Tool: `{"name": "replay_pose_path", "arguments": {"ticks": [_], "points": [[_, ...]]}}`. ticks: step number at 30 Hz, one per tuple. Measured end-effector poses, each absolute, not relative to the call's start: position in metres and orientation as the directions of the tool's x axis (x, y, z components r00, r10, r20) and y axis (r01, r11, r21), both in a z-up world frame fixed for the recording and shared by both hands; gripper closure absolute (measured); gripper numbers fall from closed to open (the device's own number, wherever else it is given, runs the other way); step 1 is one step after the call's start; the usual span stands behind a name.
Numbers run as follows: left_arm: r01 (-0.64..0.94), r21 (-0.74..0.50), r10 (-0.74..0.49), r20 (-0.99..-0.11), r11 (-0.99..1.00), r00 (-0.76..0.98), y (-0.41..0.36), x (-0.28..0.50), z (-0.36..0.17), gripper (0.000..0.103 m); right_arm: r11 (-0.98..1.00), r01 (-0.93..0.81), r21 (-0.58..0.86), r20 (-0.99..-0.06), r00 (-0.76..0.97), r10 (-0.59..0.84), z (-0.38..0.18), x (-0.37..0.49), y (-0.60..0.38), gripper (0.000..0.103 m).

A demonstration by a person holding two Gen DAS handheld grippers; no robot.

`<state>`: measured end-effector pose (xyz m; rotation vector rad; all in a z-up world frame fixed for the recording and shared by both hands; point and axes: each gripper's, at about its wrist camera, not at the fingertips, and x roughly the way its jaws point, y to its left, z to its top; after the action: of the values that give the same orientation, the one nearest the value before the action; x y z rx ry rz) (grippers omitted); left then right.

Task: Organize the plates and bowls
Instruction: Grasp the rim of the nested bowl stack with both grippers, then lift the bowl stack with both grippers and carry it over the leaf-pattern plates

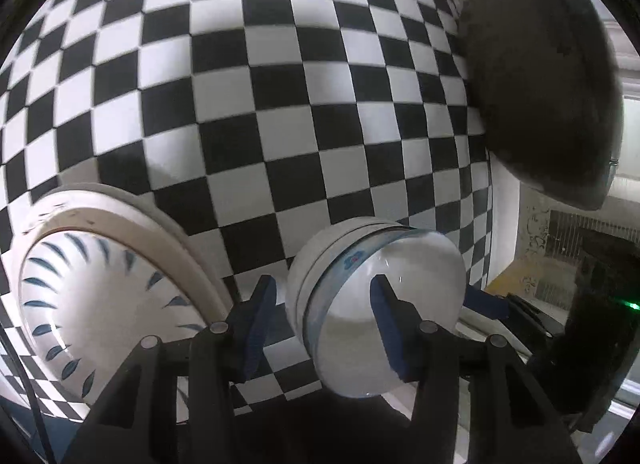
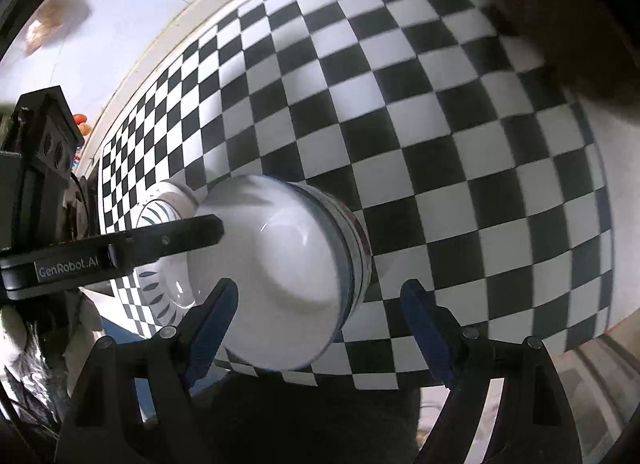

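A small white bowl [image 1: 376,304] with a blue rim band sits on the checkered tablecloth [image 1: 280,104]. My left gripper [image 1: 324,324] is open; its right finger reaches inside the bowl and its left finger is outside the wall. A large white bowl with blue leaf marks [image 1: 104,304] rests on a white plate at the left. In the right wrist view the small bowl [image 2: 288,284] lies just ahead of my open, empty right gripper [image 2: 320,324], with the left gripper's finger [image 2: 160,242] over its rim and the large bowl [image 2: 160,216] behind it.
A dark round object [image 1: 540,84] rests at the table's far right side. The table edge [image 1: 500,224] drops to the floor at the right. Checkered cloth [image 2: 440,144] stretches ahead of the right gripper.
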<state>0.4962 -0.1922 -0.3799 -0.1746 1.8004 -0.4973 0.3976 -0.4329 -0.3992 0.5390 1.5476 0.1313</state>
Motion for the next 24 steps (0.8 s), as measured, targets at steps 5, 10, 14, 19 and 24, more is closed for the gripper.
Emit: {"name": "replay_pose_path", "arguments": {"ticks": [5,10,14,19,24], "points": [[0.146,-0.431,-0.366,-0.869,0.890,-0.334,-0.199,0.499,-0.396,0.057,0.860,0.292,0.417,-0.902,0.018,0.431,-0.422,0.402,-0.434,0.018],[0.132,-0.439,-0.363,-0.850,0.889,-0.383,-0.201,0.498,-0.417,0.058,0.849,0.320,0.420,-0.896,0.000,0.444,-0.441,0.403,-0.434,0.018],[0.115,-0.462,-0.379,-0.825,0.879,-0.420,-0.202,0.494,-0.433,0.056,0.815,0.361,0.453,-0.874,-0.002,0.486,-0.456,0.401,-0.436,0.024],[0.081,-0.507,-0.431,-0.798,0.858,-0.420,-0.198,0.493,-0.439,0.057,0.771,0.397,0.498,-0.842,0.008,0.539,-0.473,0.400,-0.434,0.044],[0.106,-0.514,-0.442,-0.811,0.851,-0.383,-0.198,0.488,-0.436,0.059,0.738,0.432,0.517,-0.826,0.027,0.563,-0.484,0.399,-0.434,0.048]]}}
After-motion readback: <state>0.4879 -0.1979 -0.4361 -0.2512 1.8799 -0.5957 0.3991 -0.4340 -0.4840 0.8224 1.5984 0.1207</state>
